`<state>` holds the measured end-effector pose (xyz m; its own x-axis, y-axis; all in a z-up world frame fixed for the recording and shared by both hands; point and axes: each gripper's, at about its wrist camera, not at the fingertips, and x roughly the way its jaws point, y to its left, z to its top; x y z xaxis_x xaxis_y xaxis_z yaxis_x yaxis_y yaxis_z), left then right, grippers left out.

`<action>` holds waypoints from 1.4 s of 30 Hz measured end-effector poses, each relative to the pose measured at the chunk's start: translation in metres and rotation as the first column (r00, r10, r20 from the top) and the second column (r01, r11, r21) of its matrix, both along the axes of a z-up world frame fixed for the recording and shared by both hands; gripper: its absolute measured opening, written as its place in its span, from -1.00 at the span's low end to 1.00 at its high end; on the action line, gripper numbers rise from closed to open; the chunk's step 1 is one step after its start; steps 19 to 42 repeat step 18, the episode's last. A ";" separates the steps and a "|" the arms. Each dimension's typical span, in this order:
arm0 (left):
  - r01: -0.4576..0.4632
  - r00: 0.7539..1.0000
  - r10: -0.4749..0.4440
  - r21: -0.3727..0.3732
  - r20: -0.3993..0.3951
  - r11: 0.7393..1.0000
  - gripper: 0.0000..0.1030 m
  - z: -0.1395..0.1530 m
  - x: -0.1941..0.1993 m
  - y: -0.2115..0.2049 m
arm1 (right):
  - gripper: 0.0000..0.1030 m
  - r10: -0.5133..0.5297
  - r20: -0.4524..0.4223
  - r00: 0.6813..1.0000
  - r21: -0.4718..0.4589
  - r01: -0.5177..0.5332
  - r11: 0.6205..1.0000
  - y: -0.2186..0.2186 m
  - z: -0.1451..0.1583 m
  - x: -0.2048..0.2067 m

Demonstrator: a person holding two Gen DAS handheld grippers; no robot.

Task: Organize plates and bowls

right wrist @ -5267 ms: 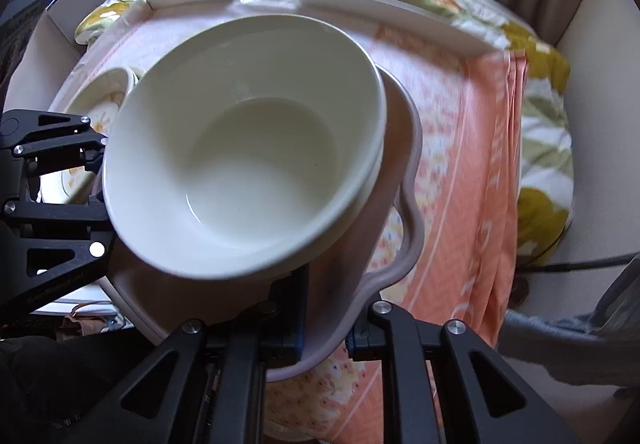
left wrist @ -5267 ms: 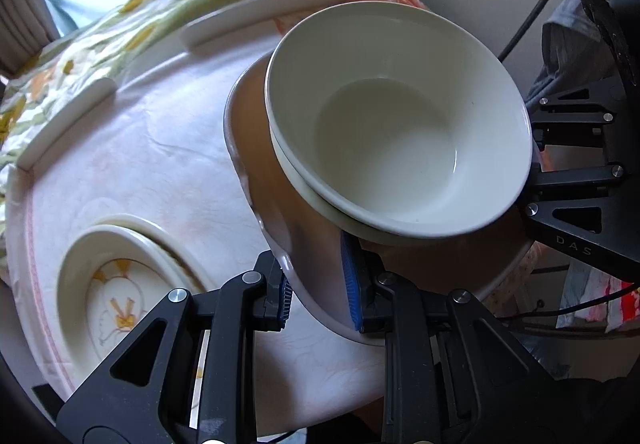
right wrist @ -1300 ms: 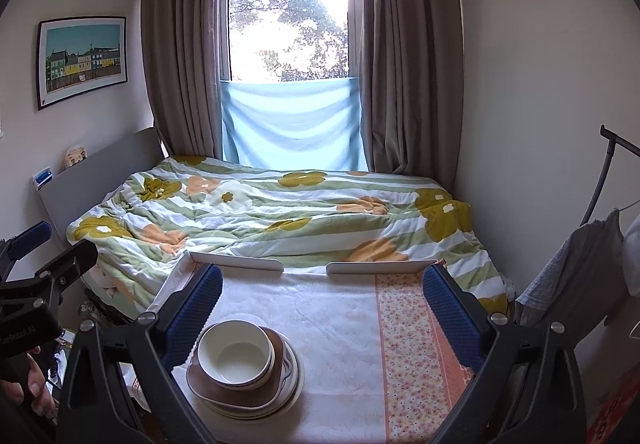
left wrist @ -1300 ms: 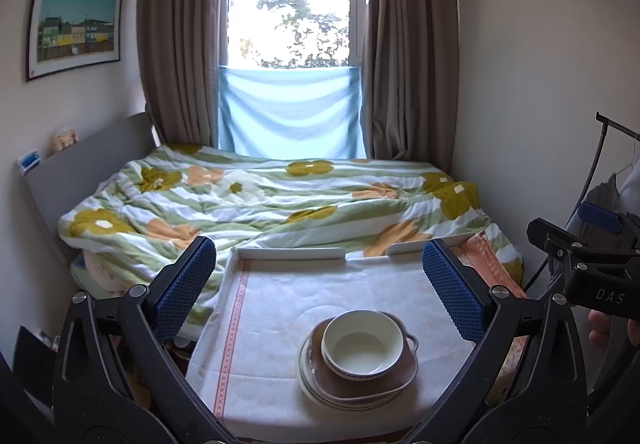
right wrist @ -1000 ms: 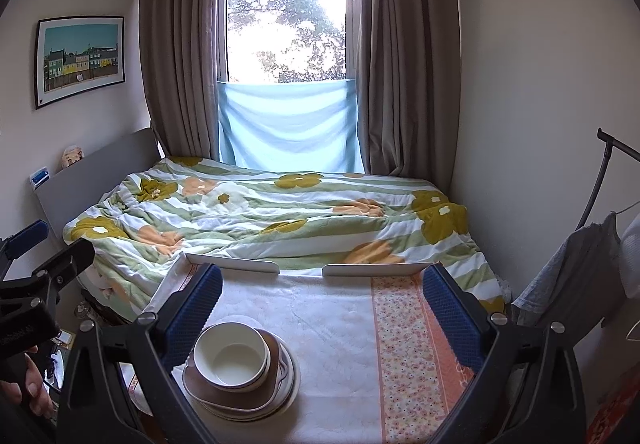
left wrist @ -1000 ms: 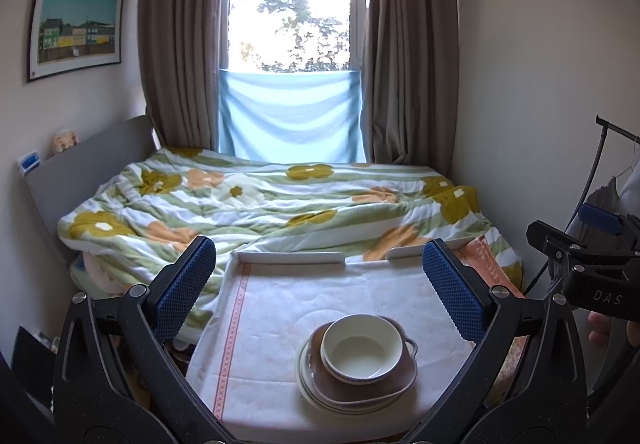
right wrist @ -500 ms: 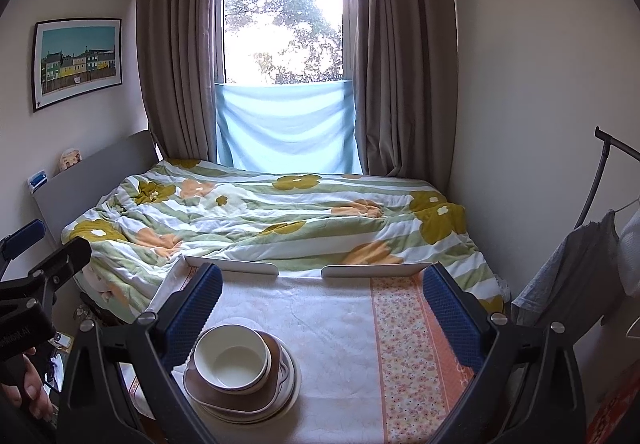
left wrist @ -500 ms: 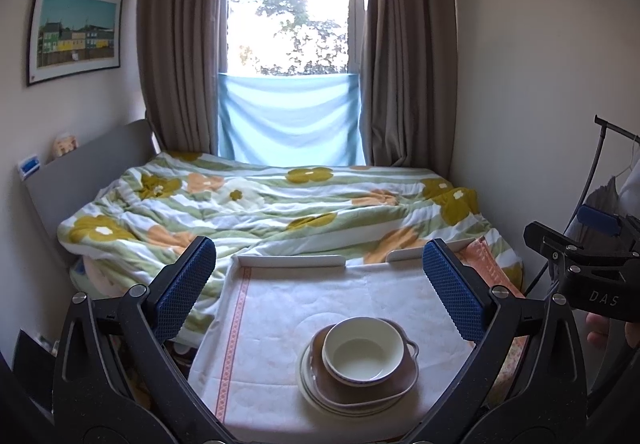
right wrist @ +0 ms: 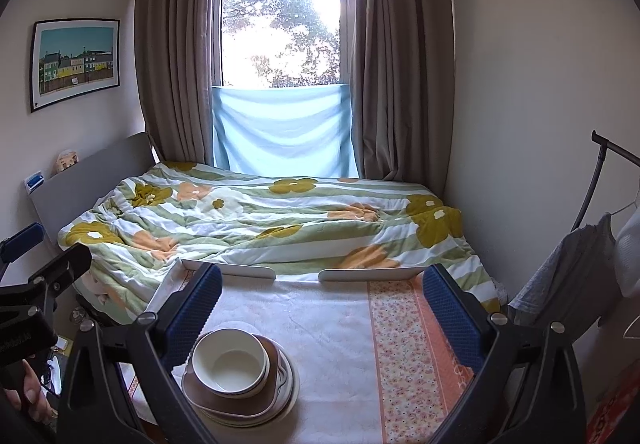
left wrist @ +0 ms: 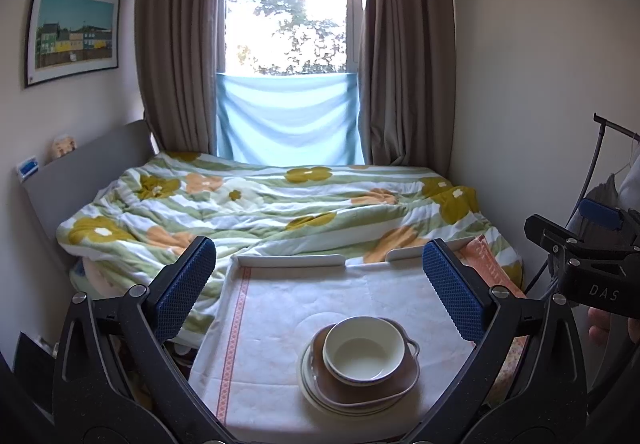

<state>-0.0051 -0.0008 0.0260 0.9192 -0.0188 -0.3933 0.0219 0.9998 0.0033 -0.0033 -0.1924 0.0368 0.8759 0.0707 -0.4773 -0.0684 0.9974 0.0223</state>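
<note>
Two grippers are held raised with their jaws spread wide and nothing between them: the left gripper [left wrist: 320, 286] and the right gripper [right wrist: 322, 298]. Low in the left wrist frame, right of centre, a white bowl [left wrist: 363, 349] sits on a brown plate [left wrist: 400, 380], which rests on stacked white plates [left wrist: 308, 384]. This stack stands on the cloth-covered table [left wrist: 280, 304], appearing lower left in the right wrist frame.

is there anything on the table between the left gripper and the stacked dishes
Nothing visible does. The left gripper is open above the table, and only bare tablecloth lies between its fingers and the bowl stacked on the brown dish and plates. The right gripper is open too.
</note>
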 end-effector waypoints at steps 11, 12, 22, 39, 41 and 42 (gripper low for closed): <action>-0.025 1.000 0.025 -0.002 0.019 1.000 1.00 -0.002 -0.002 0.000 | 0.94 0.000 -0.003 1.000 0.006 0.000 1.000 -0.003 0.001 0.001; -0.024 1.000 0.024 -0.001 0.016 1.000 1.00 -0.003 -0.002 0.000 | 0.94 0.001 -0.004 1.000 0.009 -0.001 1.000 -0.004 0.001 0.002; -0.029 1.000 0.029 -0.011 -0.011 1.000 1.00 -0.010 0.003 -0.004 | 0.94 0.012 -0.033 0.999 0.005 -0.012 1.000 -0.008 -0.005 0.010; -0.029 1.000 0.029 -0.011 -0.011 1.000 1.00 -0.010 0.003 -0.004 | 0.94 0.012 -0.033 0.999 0.005 -0.012 1.000 -0.008 -0.005 0.010; -0.029 1.000 0.029 -0.011 -0.011 1.000 1.00 -0.010 0.003 -0.004 | 0.94 0.012 -0.033 0.999 0.005 -0.012 1.000 -0.008 -0.005 0.010; -0.029 1.000 0.029 -0.011 -0.011 1.000 1.00 -0.010 0.003 -0.004 | 0.94 0.012 -0.033 0.999 0.005 -0.012 1.000 -0.008 -0.005 0.010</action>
